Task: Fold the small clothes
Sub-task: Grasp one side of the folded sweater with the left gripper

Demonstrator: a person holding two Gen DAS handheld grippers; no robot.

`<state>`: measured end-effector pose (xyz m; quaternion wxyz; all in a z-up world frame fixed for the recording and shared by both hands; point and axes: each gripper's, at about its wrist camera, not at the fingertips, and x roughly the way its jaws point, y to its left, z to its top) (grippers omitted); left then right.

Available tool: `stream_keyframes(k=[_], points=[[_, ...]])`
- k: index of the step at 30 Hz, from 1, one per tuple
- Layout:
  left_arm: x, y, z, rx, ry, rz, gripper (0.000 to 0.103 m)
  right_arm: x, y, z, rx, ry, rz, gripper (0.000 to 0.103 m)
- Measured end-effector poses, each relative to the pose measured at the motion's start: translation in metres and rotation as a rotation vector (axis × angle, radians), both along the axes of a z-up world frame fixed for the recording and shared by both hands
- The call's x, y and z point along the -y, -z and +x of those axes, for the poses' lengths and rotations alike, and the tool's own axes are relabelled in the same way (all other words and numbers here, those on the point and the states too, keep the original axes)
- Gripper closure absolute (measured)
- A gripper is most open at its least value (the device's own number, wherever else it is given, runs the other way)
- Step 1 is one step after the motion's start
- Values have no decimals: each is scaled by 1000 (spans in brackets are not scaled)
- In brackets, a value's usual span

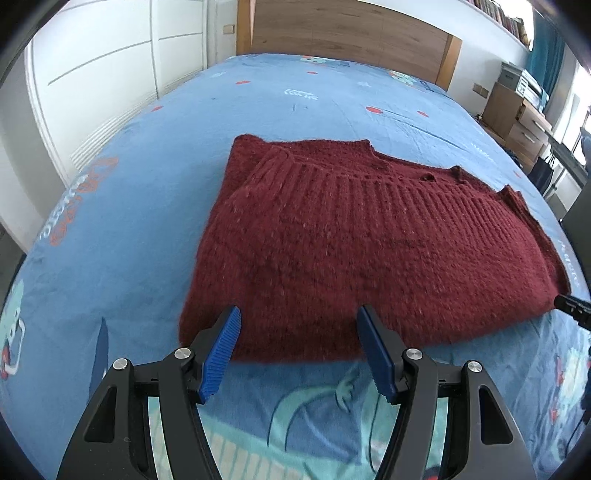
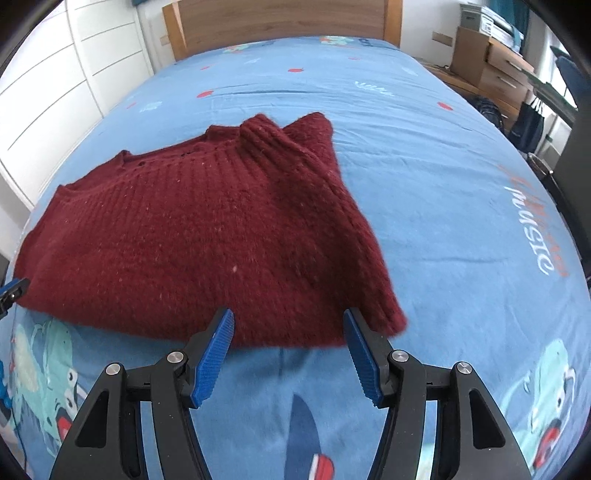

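Now both grippers hang empty over the near edge of a dark red knitted sweater (image 1: 351,240) on the bed.

Folded, the sweater (image 2: 192,236) lies flat on the blue printed bedsheet (image 1: 258,99). Left gripper (image 1: 299,354) stands apart-jawed at the sweater's near left hem, right gripper (image 2: 288,354) likewise at its near right corner; nothing sits between either pair of blue pads.

The setting is a home bedroom. A bed (image 1: 314,99) with a blue cartoon-print sheet fills the view. A wooden headboard (image 1: 351,33) stands at its far end, white wardrobe doors (image 1: 103,55) left of it, wooden drawers (image 2: 495,66) right.
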<state>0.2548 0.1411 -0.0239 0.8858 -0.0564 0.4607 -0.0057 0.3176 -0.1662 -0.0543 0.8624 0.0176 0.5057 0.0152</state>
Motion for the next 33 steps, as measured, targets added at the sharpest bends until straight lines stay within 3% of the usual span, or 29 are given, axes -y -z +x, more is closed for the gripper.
stream_keyframes(k=[7,9,13,19,24,33], points=[[-21,8,-43,-57,-40,-166,43,4,-19,-37,25,28,59,40],[-29,13,-51,-72,-65,-251,43,-1,-23,-46,27,27,70,40],[-43,20,-60,-88,-120,-423,43,-8,-26,-62,25,27,95,40],[-53,23,-54,-96,-138,-589,41,-7,-23,-86,2,57,134,40],[-70,26,-34,-69,-215,-704,28,-4,-19,-100,-13,91,162,40],[-105,49,-1,63,-400,-933,28,-1,-10,-97,-27,101,171,40]])
